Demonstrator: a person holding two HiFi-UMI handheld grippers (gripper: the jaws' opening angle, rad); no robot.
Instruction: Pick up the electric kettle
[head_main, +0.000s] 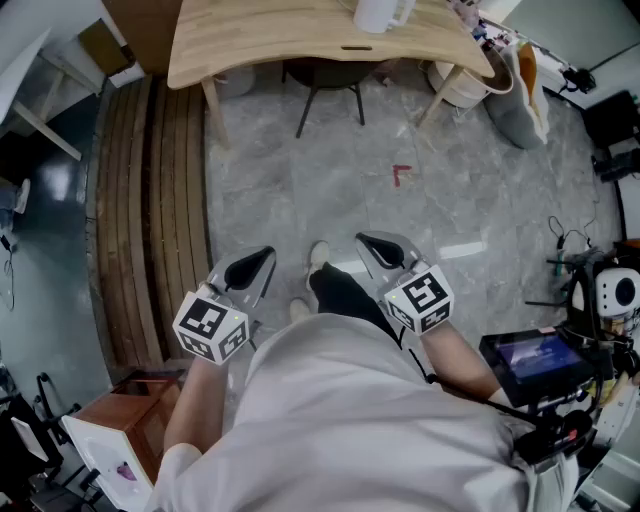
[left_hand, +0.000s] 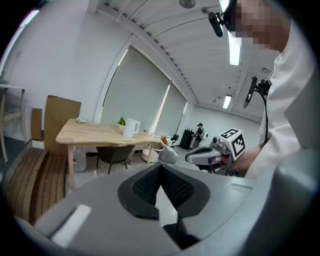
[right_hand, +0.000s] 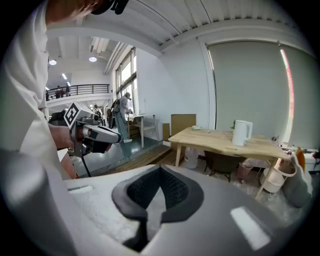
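The white electric kettle (head_main: 380, 14) stands on the light wooden table (head_main: 260, 40) across the room, upright near the table's far side. It also shows small in the left gripper view (left_hand: 131, 127) and in the right gripper view (right_hand: 242, 132). I hold both grippers at waist height, side by side, far short of the table. My left gripper (head_main: 262, 258) has its jaws together with nothing between them, its dark pads (left_hand: 150, 182) meeting at the tip. My right gripper (head_main: 372, 243) is likewise shut and empty, pads (right_hand: 172, 187) closed.
A dark chair (head_main: 330, 75) sits under the table. A white bin (head_main: 462, 85) and a grey bag (head_main: 515, 100) lie by its right leg. Wooden planks (head_main: 150, 220) run along the left. A screen on a stand (head_main: 540, 360) and cables stand at the right; a brown box (head_main: 130, 420) sits lower left.
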